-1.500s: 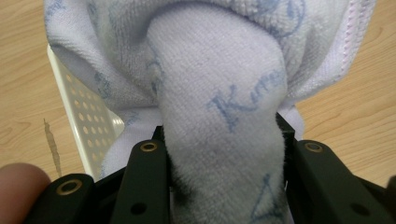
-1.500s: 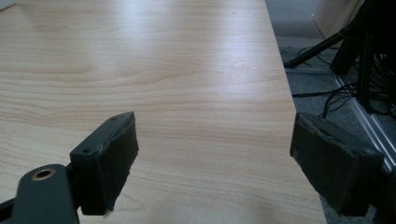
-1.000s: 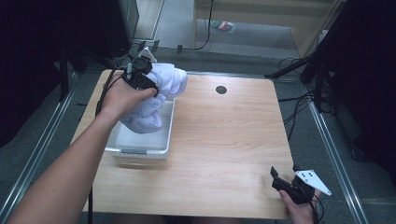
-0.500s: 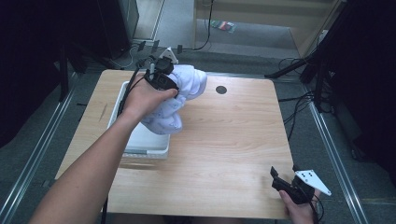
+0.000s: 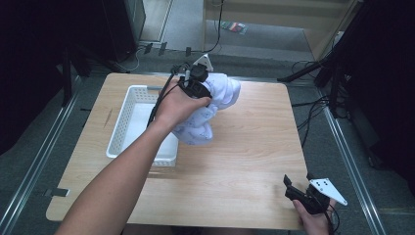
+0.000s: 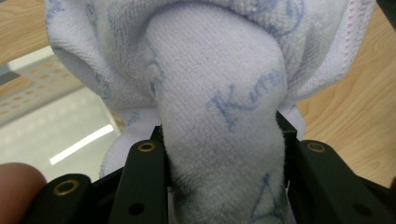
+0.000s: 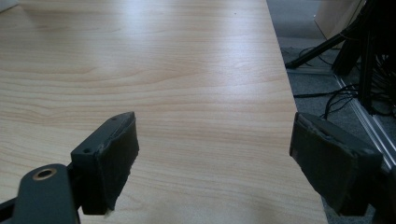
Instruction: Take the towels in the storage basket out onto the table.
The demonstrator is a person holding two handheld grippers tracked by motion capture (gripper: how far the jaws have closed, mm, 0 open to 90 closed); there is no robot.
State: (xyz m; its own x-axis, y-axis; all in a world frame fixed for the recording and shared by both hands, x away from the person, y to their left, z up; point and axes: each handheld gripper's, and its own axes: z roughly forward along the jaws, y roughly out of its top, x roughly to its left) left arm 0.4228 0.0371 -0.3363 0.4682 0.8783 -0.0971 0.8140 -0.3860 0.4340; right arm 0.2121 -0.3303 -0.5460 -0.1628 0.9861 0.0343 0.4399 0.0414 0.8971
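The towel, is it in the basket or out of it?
Out. The left tongs pinch the bunched white towel and hold it up over the wooden table, beside the white basket.

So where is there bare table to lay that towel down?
The widest bare wood lies between the white basket and the right gripper, running to the table's right edge. It is crowded where the towel, clamped in the left gripper, hangs beside the basket.

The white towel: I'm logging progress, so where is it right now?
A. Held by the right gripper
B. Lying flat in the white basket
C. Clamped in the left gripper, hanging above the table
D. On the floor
C: the left gripper jaws pinch the towel, which hangs beside the basket.
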